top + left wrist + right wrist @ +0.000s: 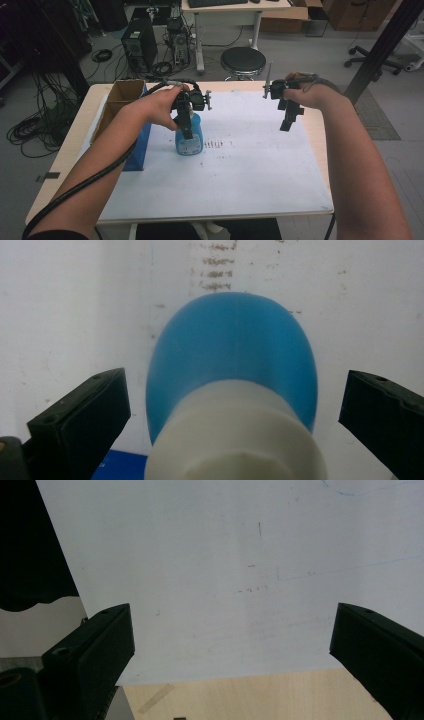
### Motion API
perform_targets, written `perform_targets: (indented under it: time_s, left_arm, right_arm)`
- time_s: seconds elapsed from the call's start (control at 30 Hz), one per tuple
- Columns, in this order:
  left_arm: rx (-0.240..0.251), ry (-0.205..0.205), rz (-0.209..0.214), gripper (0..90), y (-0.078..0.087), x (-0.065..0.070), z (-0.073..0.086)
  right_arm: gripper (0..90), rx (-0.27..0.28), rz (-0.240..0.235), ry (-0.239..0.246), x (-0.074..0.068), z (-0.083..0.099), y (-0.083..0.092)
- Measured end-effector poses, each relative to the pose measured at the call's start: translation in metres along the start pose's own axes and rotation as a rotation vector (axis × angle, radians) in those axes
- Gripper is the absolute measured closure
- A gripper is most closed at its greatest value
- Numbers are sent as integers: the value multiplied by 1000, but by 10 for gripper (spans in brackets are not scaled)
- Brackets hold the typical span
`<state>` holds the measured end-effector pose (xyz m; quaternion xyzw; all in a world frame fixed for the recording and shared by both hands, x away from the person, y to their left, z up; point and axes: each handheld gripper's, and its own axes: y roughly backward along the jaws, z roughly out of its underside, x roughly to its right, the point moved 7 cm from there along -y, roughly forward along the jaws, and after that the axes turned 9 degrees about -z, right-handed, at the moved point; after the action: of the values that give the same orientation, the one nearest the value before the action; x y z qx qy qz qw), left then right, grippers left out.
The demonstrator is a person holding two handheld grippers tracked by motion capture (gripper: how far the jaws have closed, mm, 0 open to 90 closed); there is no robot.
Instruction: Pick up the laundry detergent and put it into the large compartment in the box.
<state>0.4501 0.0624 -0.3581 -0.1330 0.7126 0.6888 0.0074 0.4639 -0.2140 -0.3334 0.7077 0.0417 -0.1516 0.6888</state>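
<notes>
My left gripper (187,131) hangs right over the blue bottle (189,139), which stands upright on the white sheet (240,165), a little left of the middle of the surface (80,125). In the left gripper view my jaws are spread wide, one on each side of the bottle (232,360), with clear gaps to both; neither touches it, so I have hold of nothing. The bottle's white cap (235,435) sits close under the camera, between the jaws. Just beyond the bottle on the sheet is a row of small dark marks (214,144). To the bottle's left, an open cardboard box (117,102) with a blue side stands at the sheet's left edge.

My right gripper (286,125) is held up in the air over the far right part of the sheet, well apart from the bottle. In the right gripper view its jaws are wide open too and empty, with the white sheet (225,580) and a strip of pale wood surface (260,695) beneath them.
</notes>
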Motion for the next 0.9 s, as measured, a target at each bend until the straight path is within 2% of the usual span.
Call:
perform_targets:
  time_s: [0.3, 0.6, 0.63, 0.9]
  left_arm:
    - [-10, 2, -20, 11, 0, -2, 1]
    - [-36, 23, -38, 79, 0, -4, 3]
    - [-48, 26, -52, 86, -1, -5, 4]
    - [-40, 23, -49, 120, 1, -3, 0]
  right_arm:
    - [39, 3, 0, 5, 0, -2, 0]
    - [39, 0, 3, 6, 0, -2, -1]
    - [39, 1, 4, 10, 0, -2, -1]
    - [39, -3, 2, 8, -1, -2, -1]
